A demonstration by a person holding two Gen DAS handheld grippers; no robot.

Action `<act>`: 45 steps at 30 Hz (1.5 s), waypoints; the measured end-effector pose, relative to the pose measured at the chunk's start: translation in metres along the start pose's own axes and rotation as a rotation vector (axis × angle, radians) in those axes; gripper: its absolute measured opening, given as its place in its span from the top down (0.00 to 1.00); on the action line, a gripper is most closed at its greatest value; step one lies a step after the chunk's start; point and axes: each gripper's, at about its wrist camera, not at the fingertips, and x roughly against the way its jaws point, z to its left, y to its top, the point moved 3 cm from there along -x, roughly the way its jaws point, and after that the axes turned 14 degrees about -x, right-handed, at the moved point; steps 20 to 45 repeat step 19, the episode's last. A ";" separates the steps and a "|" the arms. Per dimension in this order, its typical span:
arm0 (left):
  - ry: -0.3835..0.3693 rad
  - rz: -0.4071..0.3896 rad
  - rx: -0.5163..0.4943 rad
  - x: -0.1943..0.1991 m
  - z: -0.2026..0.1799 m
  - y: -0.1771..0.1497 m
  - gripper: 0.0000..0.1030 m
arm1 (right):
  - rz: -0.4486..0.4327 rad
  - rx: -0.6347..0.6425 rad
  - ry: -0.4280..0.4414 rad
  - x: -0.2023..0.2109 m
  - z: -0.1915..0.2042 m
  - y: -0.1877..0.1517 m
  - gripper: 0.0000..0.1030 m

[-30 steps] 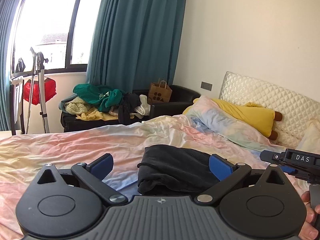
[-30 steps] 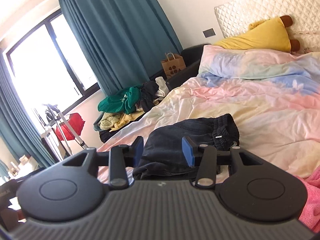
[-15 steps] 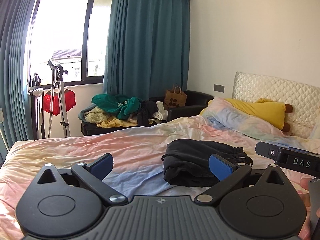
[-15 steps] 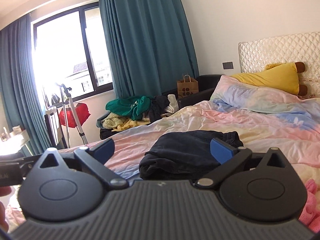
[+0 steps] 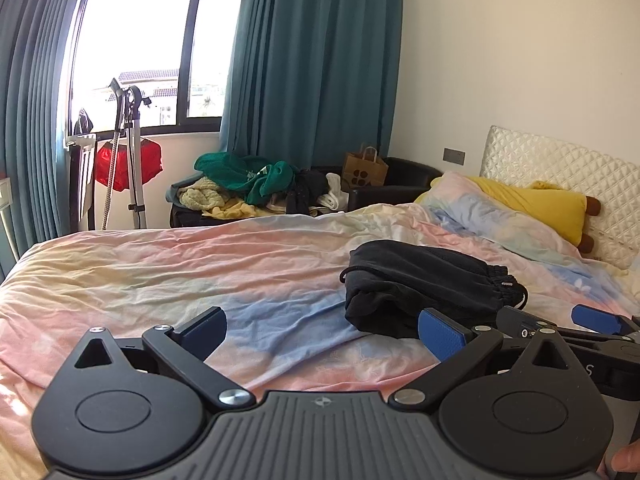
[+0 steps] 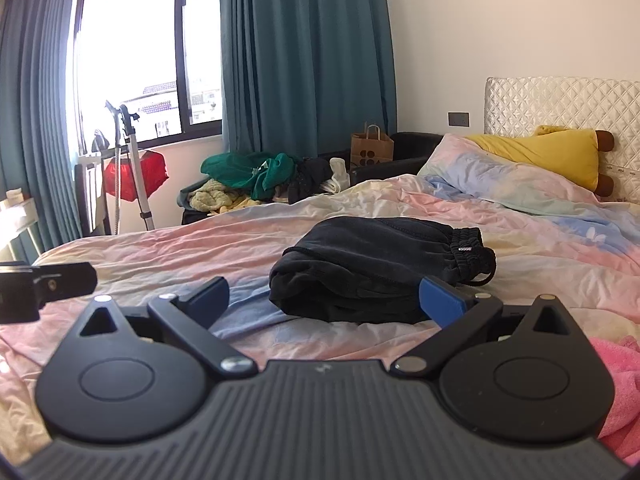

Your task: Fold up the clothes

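Right now both grippers hover low over the bed (image 5: 168, 272), each with its blue-padded jaws spread wide and nothing between them. The left gripper (image 5: 322, 330) points across the pastel, tie-dyed cover; the right gripper (image 6: 324, 300) faces the same way, just beside it, and its tip shows at the right edge of the left view. A thumb tip peeks in at the bottom right corner of that view.

Ahead of them lie the black pants (image 6: 380, 268), folded into a thick bundle in the middle of the bed, the elastic waistband turned toward the headboard (image 6: 560, 108). Neither gripper touches the bundle. Something pink (image 6: 618, 384) and fluffy lies on the cover at the right gripper's right side.

A yellow pillow (image 6: 548, 156) leans against the headboard. Beyond the far side of the bed, a dark couch holds a heap of clothes (image 5: 248, 184) and a brown paper bag (image 5: 366, 168), beneath teal curtains (image 5: 316, 60).
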 end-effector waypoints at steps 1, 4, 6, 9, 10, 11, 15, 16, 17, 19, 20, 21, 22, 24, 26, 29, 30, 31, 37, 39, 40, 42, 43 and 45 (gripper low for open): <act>0.003 0.004 -0.004 -0.002 0.000 -0.001 0.00 | 0.001 -0.003 -0.004 -0.001 -0.001 0.000 0.00; 0.010 0.010 -0.017 -0.006 -0.003 -0.002 0.00 | 0.000 -0.010 -0.019 -0.002 -0.003 -0.002 0.00; 0.007 0.013 -0.022 -0.008 -0.004 -0.003 0.00 | -0.005 -0.013 -0.025 -0.001 -0.004 -0.003 0.00; 0.008 0.020 -0.031 -0.011 -0.006 -0.004 0.00 | -0.005 -0.011 -0.026 -0.001 -0.004 -0.003 0.00; 0.011 0.022 -0.034 -0.012 -0.007 -0.005 0.00 | -0.001 -0.014 -0.027 -0.002 -0.005 -0.004 0.00; 0.013 0.024 -0.037 -0.013 -0.007 -0.005 0.00 | 0.003 -0.018 -0.029 -0.003 -0.006 -0.003 0.00; 0.011 0.027 -0.038 -0.015 -0.009 -0.006 0.00 | 0.009 -0.023 -0.032 -0.004 -0.006 -0.004 0.00; 0.011 0.028 -0.039 -0.016 -0.009 -0.006 0.00 | 0.010 -0.021 -0.033 -0.004 -0.006 -0.004 0.00; 0.011 0.029 -0.040 -0.016 -0.009 -0.006 0.00 | 0.010 -0.020 -0.033 -0.004 -0.005 -0.004 0.00; 0.013 0.029 -0.044 -0.016 -0.011 -0.006 0.00 | 0.012 -0.018 -0.034 -0.004 -0.005 -0.004 0.00; 0.013 0.029 -0.044 -0.016 -0.011 -0.006 0.00 | 0.012 -0.018 -0.034 -0.004 -0.005 -0.004 0.00; 0.013 0.029 -0.044 -0.016 -0.011 -0.006 0.00 | 0.012 -0.018 -0.034 -0.004 -0.005 -0.004 0.00; 0.013 0.029 -0.044 -0.016 -0.011 -0.006 0.00 | 0.012 -0.018 -0.034 -0.004 -0.005 -0.004 0.00; 0.013 0.029 -0.044 -0.016 -0.011 -0.006 0.00 | 0.012 -0.018 -0.034 -0.004 -0.005 -0.004 0.00; 0.013 0.029 -0.044 -0.016 -0.011 -0.006 0.00 | 0.012 -0.018 -0.034 -0.004 -0.005 -0.004 0.00; 0.013 0.029 -0.044 -0.016 -0.011 -0.006 0.00 | 0.012 -0.018 -0.034 -0.004 -0.005 -0.004 0.00; 0.013 0.029 -0.044 -0.016 -0.011 -0.006 0.00 | 0.012 -0.018 -0.034 -0.004 -0.005 -0.004 0.00; 0.013 0.029 -0.044 -0.016 -0.011 -0.006 0.00 | 0.012 -0.018 -0.034 -0.004 -0.005 -0.004 0.00; 0.013 0.029 -0.044 -0.016 -0.011 -0.006 0.00 | 0.012 -0.018 -0.034 -0.004 -0.005 -0.004 0.00; 0.013 0.029 -0.044 -0.016 -0.011 -0.006 0.00 | 0.012 -0.018 -0.034 -0.004 -0.005 -0.004 0.00; 0.013 0.029 -0.044 -0.016 -0.011 -0.006 0.00 | 0.012 -0.018 -0.034 -0.004 -0.005 -0.004 0.00; 0.013 0.029 -0.044 -0.016 -0.011 -0.006 0.00 | 0.012 -0.018 -0.034 -0.004 -0.005 -0.004 0.00; 0.013 0.029 -0.044 -0.016 -0.011 -0.006 0.00 | 0.012 -0.018 -0.034 -0.004 -0.005 -0.004 0.00; 0.013 0.029 -0.044 -0.016 -0.011 -0.006 0.00 | 0.012 -0.018 -0.034 -0.004 -0.005 -0.004 0.00</act>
